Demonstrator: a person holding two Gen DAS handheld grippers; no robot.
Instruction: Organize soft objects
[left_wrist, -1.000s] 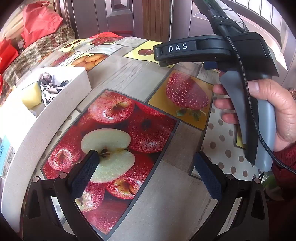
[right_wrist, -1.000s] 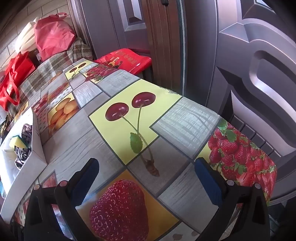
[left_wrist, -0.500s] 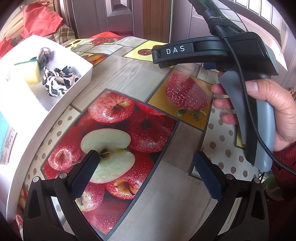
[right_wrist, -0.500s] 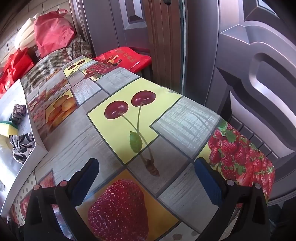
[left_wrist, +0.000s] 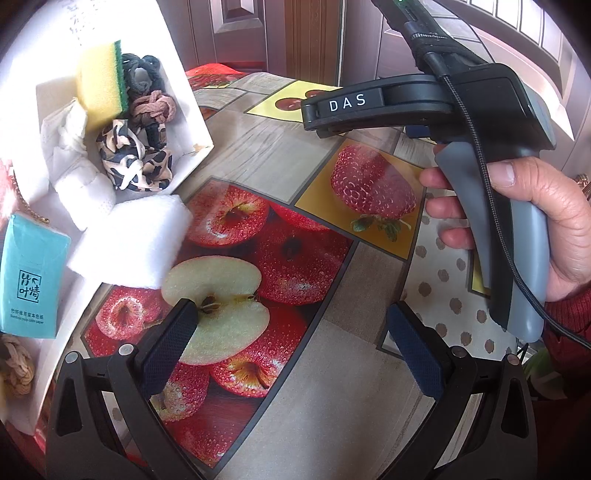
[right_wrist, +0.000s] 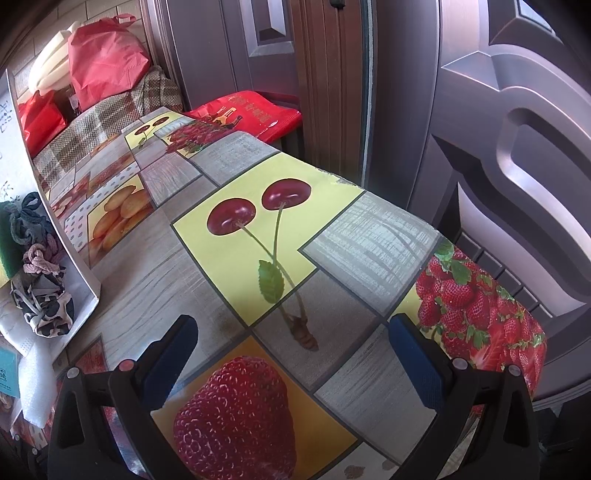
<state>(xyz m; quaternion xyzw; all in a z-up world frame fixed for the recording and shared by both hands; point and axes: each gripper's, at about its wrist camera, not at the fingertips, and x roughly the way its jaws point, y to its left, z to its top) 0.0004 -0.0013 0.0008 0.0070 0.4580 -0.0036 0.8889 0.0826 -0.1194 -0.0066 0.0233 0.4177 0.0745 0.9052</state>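
- The white box (left_wrist: 192, 122) stands tipped up, far left of the left tongs (left_wrist: 291, 347), its open side facing the camera and one corner on the surface (left_wrist: 332, 424). Its walls look like thin stiff card, so I judge it light and easy to topple.
- Spilling from it, farthest left, is a teal tissue pack (left_wrist: 31, 275): flat, slick wrapper, likely slippery but squashy.
- Beside that lie crumpled white cloths (left_wrist: 79, 184) and a white foam pad (left_wrist: 129, 240), the pad just ahead-left of the left tongs. It looks fluffy and feather-light; best pinched across its thin edge.
- Higher in the box, a yellow sponge (left_wrist: 99, 79) with a green scouring face: springy, grippy, easy to take by its flat sides.
- Next to it, knotted hair ties: black (left_wrist: 142, 72), brown (left_wrist: 153, 107) and a leopard-print one (left_wrist: 135, 162). Soft, limp fabric; I would grab the bunched knot.
- Left tongs: spread wide, holding nothing, over the printed apples.
- Right tongs (right_wrist: 291, 347): likewise gaping and empty, above the glossy fruit-print surface, with the soft things well off to their left. A hand (left_wrist: 535, 229) grips their handle.
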